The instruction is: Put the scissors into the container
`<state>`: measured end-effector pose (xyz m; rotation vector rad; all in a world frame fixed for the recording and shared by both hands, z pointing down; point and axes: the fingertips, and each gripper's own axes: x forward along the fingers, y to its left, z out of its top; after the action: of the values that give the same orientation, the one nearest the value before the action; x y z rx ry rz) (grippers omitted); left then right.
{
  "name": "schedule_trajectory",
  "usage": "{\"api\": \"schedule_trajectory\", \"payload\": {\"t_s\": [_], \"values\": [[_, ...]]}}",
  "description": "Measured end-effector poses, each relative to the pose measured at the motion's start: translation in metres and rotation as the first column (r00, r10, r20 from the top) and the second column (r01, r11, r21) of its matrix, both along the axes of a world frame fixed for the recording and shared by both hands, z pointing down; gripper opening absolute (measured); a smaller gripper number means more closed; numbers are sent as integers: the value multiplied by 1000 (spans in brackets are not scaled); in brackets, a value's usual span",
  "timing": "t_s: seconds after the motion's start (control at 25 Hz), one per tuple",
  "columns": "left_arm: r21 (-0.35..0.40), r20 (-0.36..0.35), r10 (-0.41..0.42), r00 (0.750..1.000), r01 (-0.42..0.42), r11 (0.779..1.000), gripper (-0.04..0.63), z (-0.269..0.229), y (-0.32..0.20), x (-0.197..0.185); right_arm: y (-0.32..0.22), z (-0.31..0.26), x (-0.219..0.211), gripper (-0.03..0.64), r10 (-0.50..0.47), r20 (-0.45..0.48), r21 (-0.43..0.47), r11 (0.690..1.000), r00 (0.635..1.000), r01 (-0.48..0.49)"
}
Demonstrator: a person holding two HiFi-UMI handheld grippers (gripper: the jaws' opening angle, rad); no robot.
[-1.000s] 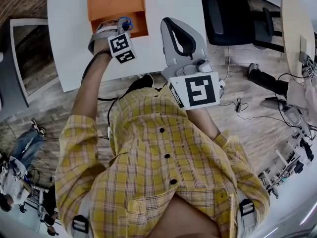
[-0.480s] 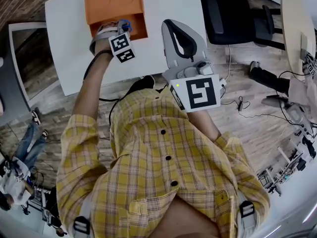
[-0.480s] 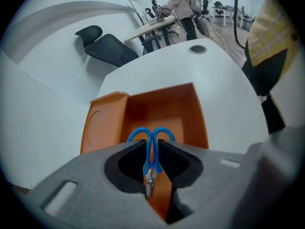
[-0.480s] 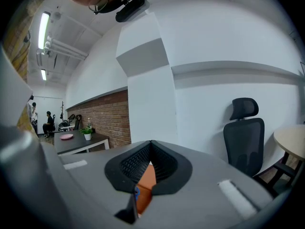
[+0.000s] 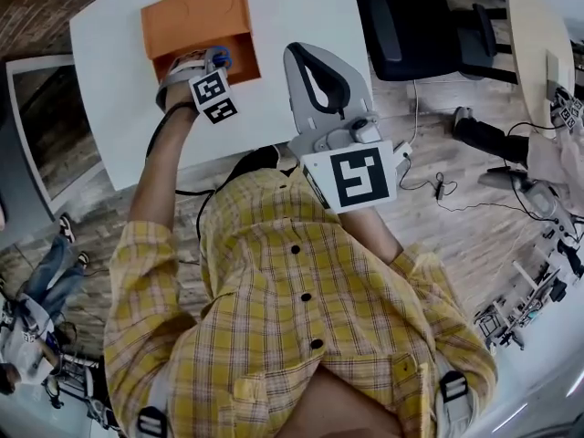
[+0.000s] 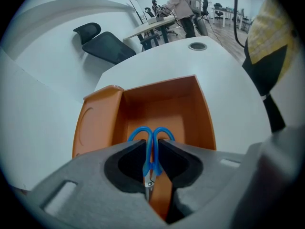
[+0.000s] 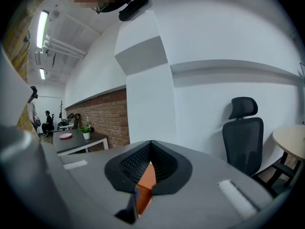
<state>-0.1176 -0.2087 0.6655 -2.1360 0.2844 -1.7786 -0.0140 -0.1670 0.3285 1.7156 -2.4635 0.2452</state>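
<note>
The blue-handled scissors (image 6: 151, 138) hang blades toward the camera, pinched between the pads of my left gripper (image 6: 151, 146), which is shut on them. Their handle loops point down into the open orange container (image 6: 163, 98). In the head view the left gripper (image 5: 206, 62) is over the container's near end (image 5: 187, 18), with the scissors' (image 5: 220, 57) blue handle showing at its tip. My right gripper (image 5: 307, 51) hovers level to the right of the container, its jaws shut with nothing between them. Through the gap behind its tips (image 7: 151, 143) a corner of the container (image 7: 145, 182) shows.
The container sits on a white table (image 5: 301, 7) whose near edge runs just in front of the person. A black office chair (image 5: 411, 26) stands beyond the table's right side. Cables and equipment lie on the wooden floor (image 5: 456, 153) to the right.
The left gripper has sunk a little with the scissors toward the container's near end. The right gripper has kept still.
</note>
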Motion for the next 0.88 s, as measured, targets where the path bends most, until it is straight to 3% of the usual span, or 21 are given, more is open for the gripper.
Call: {"api": "schedule_trajectory", "payload": {"t_s": [0.88], "values": [[-51,-20,-6,1000,5,999,84,8,1,1,-2,2,8,5,-6,23,-19,1000,1000,6]]}}
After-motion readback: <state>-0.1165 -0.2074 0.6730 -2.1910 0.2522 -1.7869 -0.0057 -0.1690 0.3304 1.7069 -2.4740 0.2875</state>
